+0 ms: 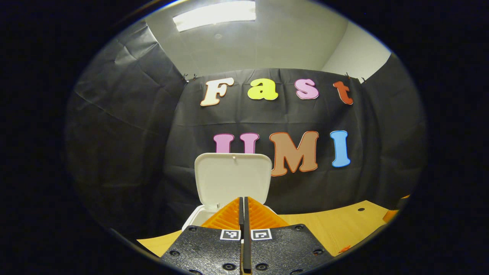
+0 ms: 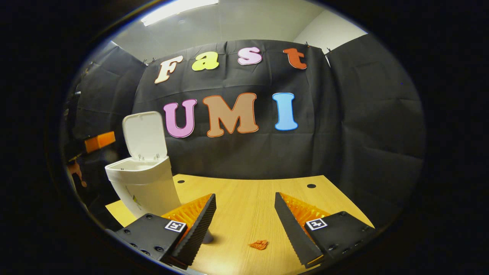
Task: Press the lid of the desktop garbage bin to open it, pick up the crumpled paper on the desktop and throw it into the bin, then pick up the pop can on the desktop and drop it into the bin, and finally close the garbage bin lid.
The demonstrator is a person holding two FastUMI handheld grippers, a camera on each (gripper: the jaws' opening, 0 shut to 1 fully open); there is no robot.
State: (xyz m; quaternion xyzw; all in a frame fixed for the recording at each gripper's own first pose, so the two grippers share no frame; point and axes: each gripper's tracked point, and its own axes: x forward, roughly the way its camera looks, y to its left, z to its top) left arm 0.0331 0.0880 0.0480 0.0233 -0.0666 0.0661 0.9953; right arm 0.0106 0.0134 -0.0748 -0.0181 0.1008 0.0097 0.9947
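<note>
Bin [image 2: 143, 183] on the table [image 2: 244, 198], left; lid [image 2: 144, 134] upright behind its mouth.

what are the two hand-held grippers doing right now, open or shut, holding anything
Left hand-held gripper: shut, nothing between its fingers, pointed at the open bin.
Right hand-held gripper: open, empty, above the table.

Dim booth, glaring ceiling light [image 1: 216, 14], sharp focus, fisheye bending at edges

The left tongs [image 1: 243, 214] are pointing forward with both fingers pressed together, nothing between them. The right tongs [image 2: 244, 217] are hovering with fingers spread wide apart, gripping nothing.
</note>
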